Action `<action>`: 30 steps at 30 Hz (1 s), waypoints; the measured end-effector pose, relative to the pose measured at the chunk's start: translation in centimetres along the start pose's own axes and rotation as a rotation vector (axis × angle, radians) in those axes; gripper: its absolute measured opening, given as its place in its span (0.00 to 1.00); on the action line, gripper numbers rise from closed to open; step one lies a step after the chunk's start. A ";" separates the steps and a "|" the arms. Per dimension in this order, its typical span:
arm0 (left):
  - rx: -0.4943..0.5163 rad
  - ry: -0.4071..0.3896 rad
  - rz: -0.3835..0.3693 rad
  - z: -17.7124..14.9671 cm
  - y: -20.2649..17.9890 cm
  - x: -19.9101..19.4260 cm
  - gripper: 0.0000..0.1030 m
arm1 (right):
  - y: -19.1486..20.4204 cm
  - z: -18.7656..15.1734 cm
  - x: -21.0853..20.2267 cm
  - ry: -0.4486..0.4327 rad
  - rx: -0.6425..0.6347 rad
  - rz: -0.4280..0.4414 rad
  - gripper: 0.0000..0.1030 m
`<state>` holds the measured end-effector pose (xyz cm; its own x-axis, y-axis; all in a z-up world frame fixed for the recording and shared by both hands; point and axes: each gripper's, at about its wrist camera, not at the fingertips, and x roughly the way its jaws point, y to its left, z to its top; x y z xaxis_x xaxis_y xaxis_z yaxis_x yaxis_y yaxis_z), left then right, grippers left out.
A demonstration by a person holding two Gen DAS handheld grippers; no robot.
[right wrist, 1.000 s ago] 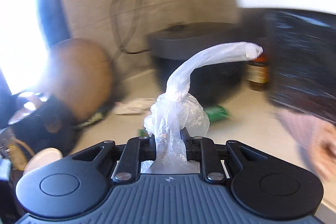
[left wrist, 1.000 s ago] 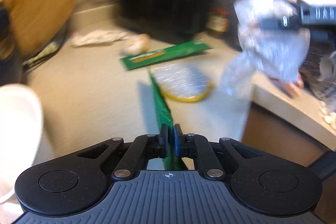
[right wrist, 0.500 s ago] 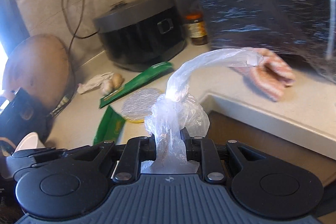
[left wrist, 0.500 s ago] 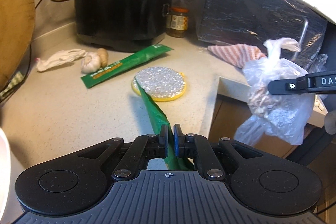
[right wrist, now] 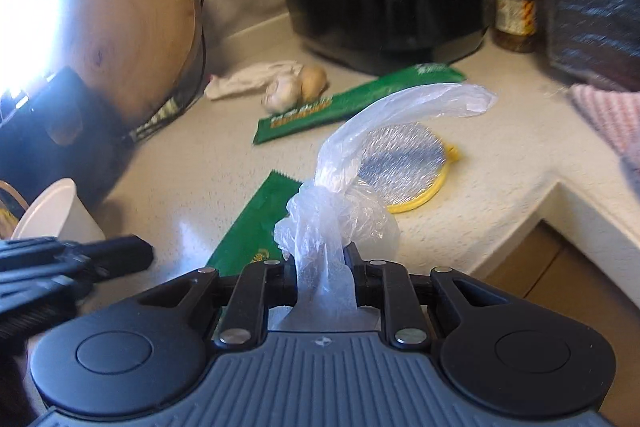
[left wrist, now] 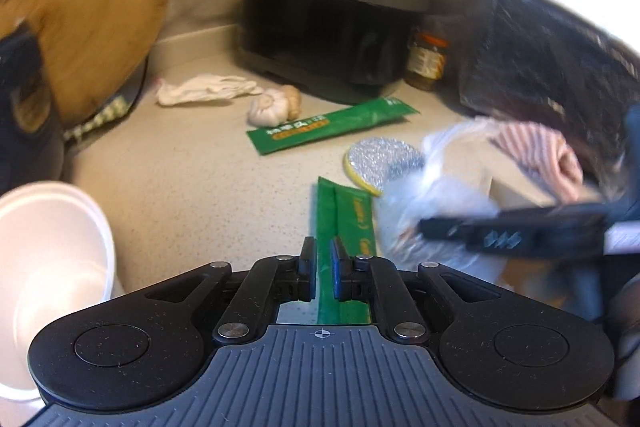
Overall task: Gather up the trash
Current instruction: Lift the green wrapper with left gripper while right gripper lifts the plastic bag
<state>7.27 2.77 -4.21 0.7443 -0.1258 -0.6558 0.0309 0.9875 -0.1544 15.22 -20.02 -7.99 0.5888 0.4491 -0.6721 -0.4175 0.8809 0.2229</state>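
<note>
Your left gripper (left wrist: pixel 324 269) has its fingers released, a green wrapper (left wrist: pixel 344 223) standing in the narrow gap between them. Your right gripper (right wrist: pixel 320 267) is clenched on a knotted plastic bag (right wrist: pixel 340 211), held just beside that wrapper, near the round scouring pad (right wrist: pixel 404 163) on the surface (right wrist: pixel 200 163).

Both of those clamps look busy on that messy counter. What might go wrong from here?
1. The left gripper has its fingers slightly apart around the near green foil wrapper, so the wrapper may slip free.
2. The right gripper pinches only the knotted neck of the clear plastic trash bag; thin film could tear or slide out.
3. The two grippers sit close together, so they might bump.
</note>
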 end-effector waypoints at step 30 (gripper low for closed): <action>0.225 0.189 0.062 -1.9 -5.1 3.1 0.21 | -2.8 -0.2 1.5 0.005 0.056 0.101 0.24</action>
<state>8.18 -2.85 -6.85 0.6129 -0.0595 -0.7879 0.1521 0.9874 0.0437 17.16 -21.89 -9.77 0.5419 0.5351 -0.6480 -0.4351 0.8384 0.3284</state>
